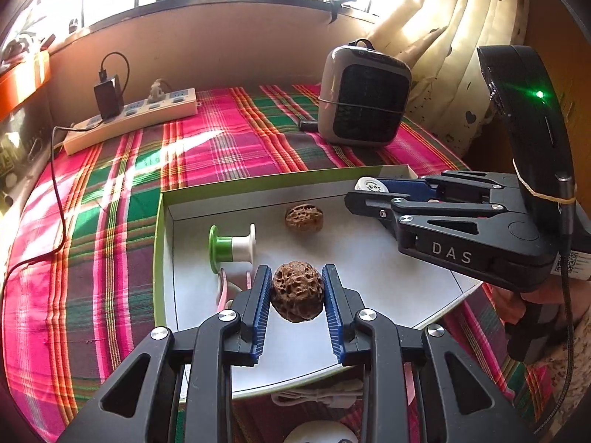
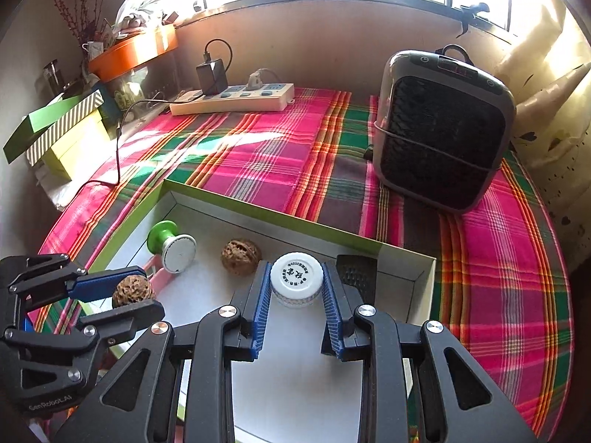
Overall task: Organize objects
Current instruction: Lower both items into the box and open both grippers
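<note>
walnut [image 1: 297,291] pinched in the left tool [image 1: 297,297], white bottle [image 2: 296,280] pinched in the right tool [image 2: 296,291], both over the green-edged box [image 2: 258,208] on the plaid tabletop. lower each to bare floor, clear of the loose walnut [image 2: 239,257] and spool [image 2: 171,247], before releasing.

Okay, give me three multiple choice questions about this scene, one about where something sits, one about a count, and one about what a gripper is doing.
1. Where is the thread spool?
A. in the box
B. on the power strip
C. on the heater

2. How many walnuts show?
A. one
B. two
C. four

3. The right gripper is:
A. empty and open
B. closed on a small white bottle
C. closed on a cable

Answers: 1 A, it lies on the box floor. 2 B, a loose walnut and a held walnut in the left gripper. 3 B, both pads press the bottle.
</note>
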{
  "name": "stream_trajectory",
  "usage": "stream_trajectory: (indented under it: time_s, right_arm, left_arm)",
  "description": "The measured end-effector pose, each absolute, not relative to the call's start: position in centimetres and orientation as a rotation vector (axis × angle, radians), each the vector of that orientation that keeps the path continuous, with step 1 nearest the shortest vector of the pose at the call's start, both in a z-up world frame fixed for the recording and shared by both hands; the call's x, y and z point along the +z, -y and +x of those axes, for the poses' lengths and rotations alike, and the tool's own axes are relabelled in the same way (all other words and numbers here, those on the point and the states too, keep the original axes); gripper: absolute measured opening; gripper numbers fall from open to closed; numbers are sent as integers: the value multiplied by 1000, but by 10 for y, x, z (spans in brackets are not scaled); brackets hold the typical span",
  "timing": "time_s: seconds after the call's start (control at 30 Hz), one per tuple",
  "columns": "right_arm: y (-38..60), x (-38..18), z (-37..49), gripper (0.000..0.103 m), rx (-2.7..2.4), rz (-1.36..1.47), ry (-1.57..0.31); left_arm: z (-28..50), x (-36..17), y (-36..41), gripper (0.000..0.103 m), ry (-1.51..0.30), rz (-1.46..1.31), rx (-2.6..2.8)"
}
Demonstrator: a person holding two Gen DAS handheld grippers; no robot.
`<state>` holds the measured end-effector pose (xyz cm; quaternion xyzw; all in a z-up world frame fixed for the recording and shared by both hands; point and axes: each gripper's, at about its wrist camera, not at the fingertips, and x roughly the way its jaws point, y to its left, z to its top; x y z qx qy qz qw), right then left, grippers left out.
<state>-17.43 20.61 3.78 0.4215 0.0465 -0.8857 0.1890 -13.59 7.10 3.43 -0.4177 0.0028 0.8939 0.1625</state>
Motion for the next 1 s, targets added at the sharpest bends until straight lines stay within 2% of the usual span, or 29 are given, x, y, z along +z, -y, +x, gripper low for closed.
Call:
stream_trajectory:
  time_s: [1.0]
  right_arm:
    - [-193, 20, -198, 28, -2458, 1288, -224]
  left_arm:
    - [-159, 13, -79, 26, -30, -1258, 2521]
